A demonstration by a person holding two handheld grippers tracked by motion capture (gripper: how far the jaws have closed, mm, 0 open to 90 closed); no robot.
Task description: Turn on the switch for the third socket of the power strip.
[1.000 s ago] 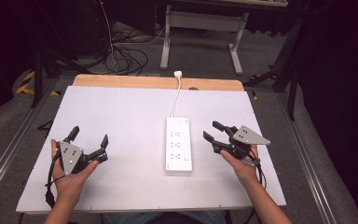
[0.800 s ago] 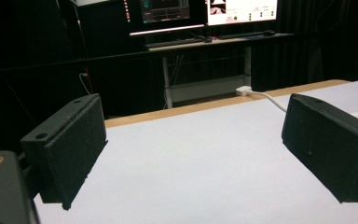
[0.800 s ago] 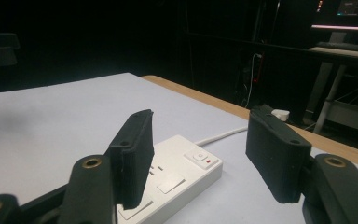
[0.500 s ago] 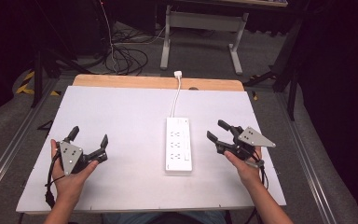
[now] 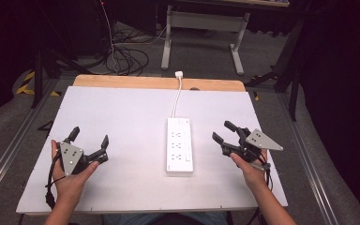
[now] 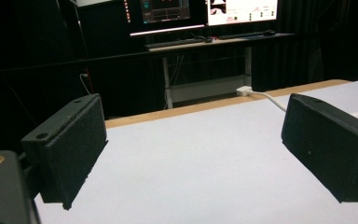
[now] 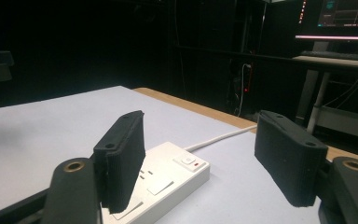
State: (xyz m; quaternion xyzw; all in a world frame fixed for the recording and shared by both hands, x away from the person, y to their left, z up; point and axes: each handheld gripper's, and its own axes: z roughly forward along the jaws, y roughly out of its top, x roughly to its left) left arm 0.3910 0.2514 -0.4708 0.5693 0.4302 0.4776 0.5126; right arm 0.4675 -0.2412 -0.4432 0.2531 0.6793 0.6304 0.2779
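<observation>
Power strip (image 5: 179, 145) (white, its cord running to the far edge) lies flat in the middle of the white counter (image 5: 122, 112). Right tool (image 5: 225, 132), just beside it, has just been opening its jaws, nothing between them. Left tool (image 5: 90, 138), well apart, stands spread and empty.

White power strip (image 5: 179, 145), white table (image 5: 122, 112), black hand-held grippers, wooden edge (image 5: 122, 82).
</observation>
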